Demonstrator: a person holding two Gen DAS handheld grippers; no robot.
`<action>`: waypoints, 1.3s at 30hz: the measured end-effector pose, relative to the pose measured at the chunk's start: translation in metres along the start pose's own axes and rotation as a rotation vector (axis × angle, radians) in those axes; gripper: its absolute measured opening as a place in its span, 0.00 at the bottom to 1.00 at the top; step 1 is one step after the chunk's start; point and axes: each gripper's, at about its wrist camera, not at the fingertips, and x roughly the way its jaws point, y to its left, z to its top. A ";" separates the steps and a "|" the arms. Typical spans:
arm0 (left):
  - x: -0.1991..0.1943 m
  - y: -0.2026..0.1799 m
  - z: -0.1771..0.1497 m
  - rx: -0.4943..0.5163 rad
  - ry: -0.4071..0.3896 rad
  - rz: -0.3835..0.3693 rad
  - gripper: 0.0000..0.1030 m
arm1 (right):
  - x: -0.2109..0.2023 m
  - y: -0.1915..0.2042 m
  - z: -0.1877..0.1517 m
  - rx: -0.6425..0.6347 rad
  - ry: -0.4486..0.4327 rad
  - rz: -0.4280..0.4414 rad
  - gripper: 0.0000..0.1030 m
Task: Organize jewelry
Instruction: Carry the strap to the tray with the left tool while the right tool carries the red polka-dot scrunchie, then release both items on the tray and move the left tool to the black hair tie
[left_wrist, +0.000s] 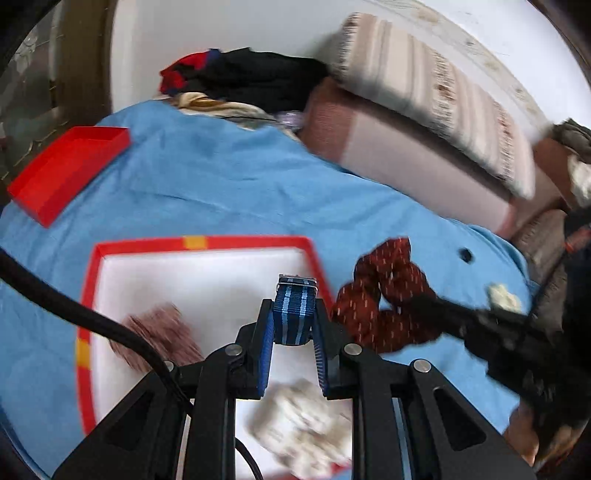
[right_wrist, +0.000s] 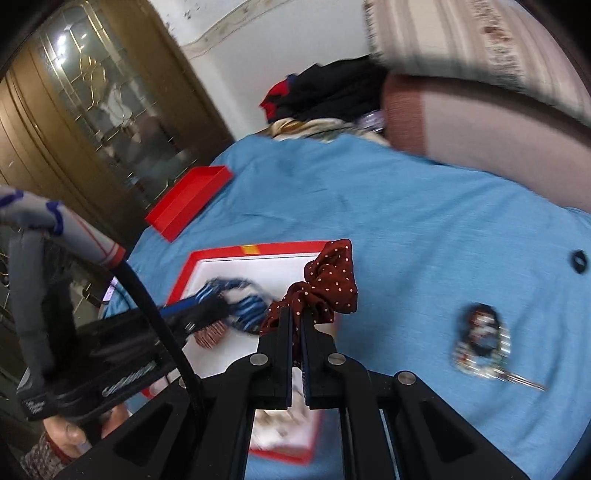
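A blue sheet covers the bed; in your left view, the left gripper pinches a blue striped strap over the red-rimmed tray. In your right view, the right gripper clamps narrowly on a dotted maroon scrunchie at the tray's right edge, with a keychain lying farther right.

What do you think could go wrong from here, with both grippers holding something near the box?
The right gripper pinches only an edge of the red dotted scrunchie, so it might slip. The left gripper holds the blue striped strap over the red-rimmed box; working so close together, the two grippers could collide or snag.
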 end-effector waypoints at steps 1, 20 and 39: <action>0.006 0.009 0.007 -0.009 0.002 0.008 0.18 | 0.009 0.003 0.001 0.002 0.006 0.010 0.04; 0.042 0.070 0.020 -0.128 0.030 0.080 0.41 | 0.088 -0.002 -0.017 -0.016 0.132 -0.051 0.14; -0.079 0.001 -0.025 0.001 -0.144 0.239 0.60 | -0.034 -0.003 -0.082 -0.052 0.004 -0.165 0.50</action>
